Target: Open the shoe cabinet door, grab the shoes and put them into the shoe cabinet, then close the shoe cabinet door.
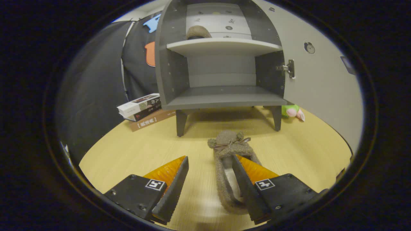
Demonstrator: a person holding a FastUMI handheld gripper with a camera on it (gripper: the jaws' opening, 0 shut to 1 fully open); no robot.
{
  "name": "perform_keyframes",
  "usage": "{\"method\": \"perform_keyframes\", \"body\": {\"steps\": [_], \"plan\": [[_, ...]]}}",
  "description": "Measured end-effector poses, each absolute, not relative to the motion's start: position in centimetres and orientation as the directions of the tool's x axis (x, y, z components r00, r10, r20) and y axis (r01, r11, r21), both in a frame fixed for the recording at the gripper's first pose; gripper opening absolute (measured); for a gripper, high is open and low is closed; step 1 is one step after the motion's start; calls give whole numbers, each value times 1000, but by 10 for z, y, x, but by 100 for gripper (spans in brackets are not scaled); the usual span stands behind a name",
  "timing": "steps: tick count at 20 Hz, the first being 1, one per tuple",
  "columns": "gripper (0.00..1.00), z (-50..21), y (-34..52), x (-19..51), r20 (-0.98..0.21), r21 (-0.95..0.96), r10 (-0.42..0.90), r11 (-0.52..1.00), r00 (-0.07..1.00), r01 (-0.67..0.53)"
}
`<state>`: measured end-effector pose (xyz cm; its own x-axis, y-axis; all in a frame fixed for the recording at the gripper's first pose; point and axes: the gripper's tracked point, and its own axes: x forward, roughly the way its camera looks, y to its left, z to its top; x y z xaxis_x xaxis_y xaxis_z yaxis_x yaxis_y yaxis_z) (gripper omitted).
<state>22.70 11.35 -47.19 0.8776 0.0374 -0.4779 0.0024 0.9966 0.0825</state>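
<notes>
**Fuzzy brown slipper between the spread fingers, cabinet standing open**

Fuzzy and brown, the slipper (pixel 228 160) lies on the pale wooden tabletop (pixel 135 150), toe pointing toward the cabinet, a small ribbon bow (pixel 231 144) tied across its top. The gripper (pixel 210 162) hangs low over it with its fingers spread wide — released, not clenched on anything. The right finger sits over the slipper's opening, seemingly just inside the far rim, though I cannot tell whether it touches. The left finger is off to the side over bare wood, well clear of the slipper.

Beyond the fingers stands the shoe cabinet (pixel 221 64), dark grey, on short legs, its door (pixel 321 80) swung open to the right so the hinge (pixel 287 68) shows on the inner edge. The lower compartment's floor is bare grey board. On the lighter shelf (pixel 223 47) above, a second brown fuzzy slipper (pixel 198 32) sits toward the left, only its rounded end showing over the shelf's edge.

Left of the cabinet, a stack of books (pixel 143 110) rests on the table — a white one on top, a dark one under it, a brown one at the bottom. Right of the cabinet's front leg, just under the open door, lies a small plush toy (pixel 292 111), green and pink.
</notes>
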Motion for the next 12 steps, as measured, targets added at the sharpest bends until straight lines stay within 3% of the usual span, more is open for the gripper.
{"method": "perform_keyframes", "body": {"steps": [3, 5, 7, 10, 12], "plan": [[81, -477, 104, 247, -472, 53, -22, 997, 881, 53], [69, -496, 107, 249, -552, 68, -14, 996, 833, 62], [57, -491, 100, 263, -502, 68, -42, 994, 864, 88], [5, -494, 106, 271, -477, 117, 31, 993, 878, 29], [4, -486, 99, 265, -455, 99, 25, 995, 890, 23]]}}
